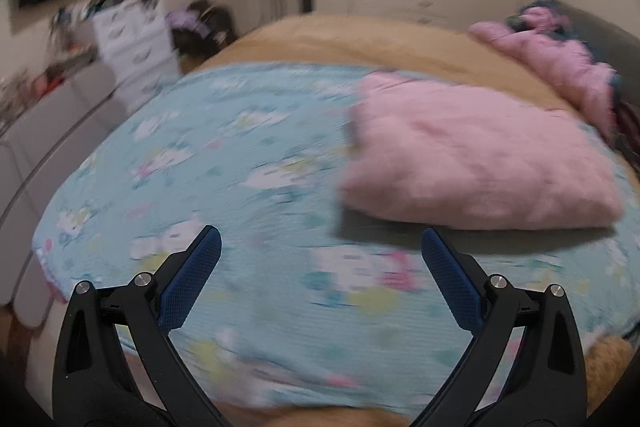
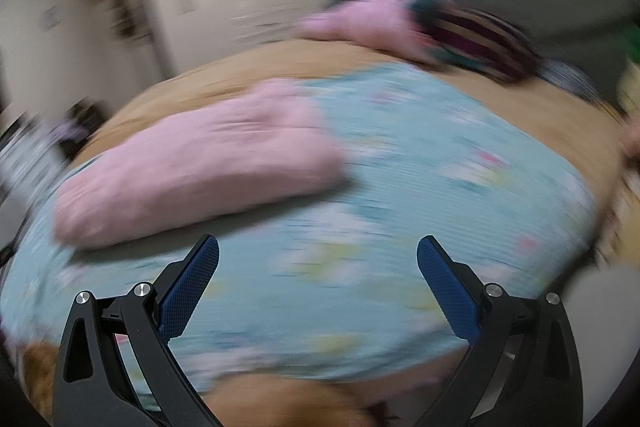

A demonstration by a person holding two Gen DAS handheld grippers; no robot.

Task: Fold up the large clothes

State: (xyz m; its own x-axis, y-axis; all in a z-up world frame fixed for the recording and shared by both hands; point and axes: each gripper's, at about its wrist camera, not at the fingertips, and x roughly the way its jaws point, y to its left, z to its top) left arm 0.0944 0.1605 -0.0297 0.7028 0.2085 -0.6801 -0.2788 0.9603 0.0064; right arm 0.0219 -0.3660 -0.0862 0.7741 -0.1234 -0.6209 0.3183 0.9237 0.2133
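A folded pink garment (image 1: 476, 163) lies on a light-blue printed sheet (image 1: 240, 187) spread over the bed. In the left wrist view it is ahead and to the right of my left gripper (image 1: 320, 243), which is open and empty above the sheet. In the right wrist view the pink garment (image 2: 200, 163) is ahead and to the left of my right gripper (image 2: 318, 251), also open and empty above the blue sheet (image 2: 420, 195). Both views are motion-blurred.
A tan bedspread (image 1: 340, 39) lies under the sheet. A pile of pink and dark clothes (image 1: 560, 55) sits at the head of the bed, also in the right wrist view (image 2: 420, 23). White drawers (image 1: 132, 47) and grey cabinets (image 1: 52, 131) stand left of the bed.
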